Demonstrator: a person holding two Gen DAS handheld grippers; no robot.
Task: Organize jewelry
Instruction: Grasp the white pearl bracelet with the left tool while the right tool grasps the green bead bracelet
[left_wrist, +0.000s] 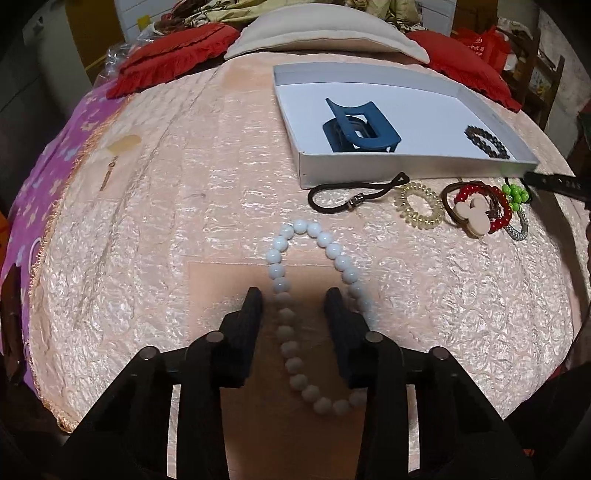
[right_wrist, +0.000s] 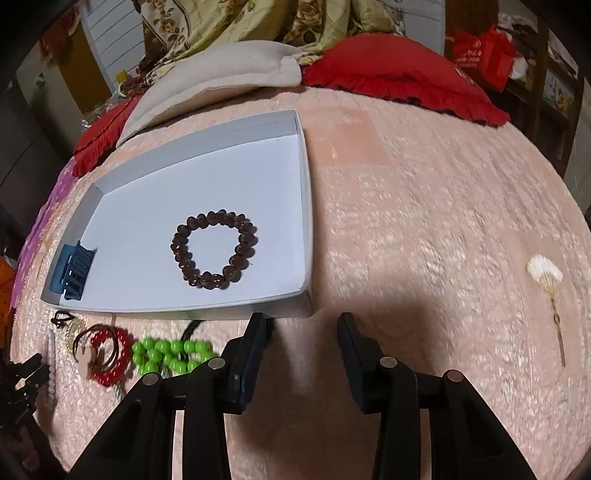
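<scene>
Your left gripper (left_wrist: 293, 297) gapes wide astride the white bead bracelet (left_wrist: 314, 291); right gripper (right_wrist: 303, 321) wide, empty, white tray (right_wrist: 306, 236) at 11 o'clock

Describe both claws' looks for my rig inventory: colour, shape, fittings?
Both the left claw and the right claw are matte black, with two flat, ribbed rectangular fingers on angular forked linkage arms. Round silver-grey pivot pins cap the joints. No cables, markings or sleeves show.

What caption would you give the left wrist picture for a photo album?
Open left gripper straddling a white bead bracelet on the pink bedspread, near a white tray holding a blue hair claw.
</scene>
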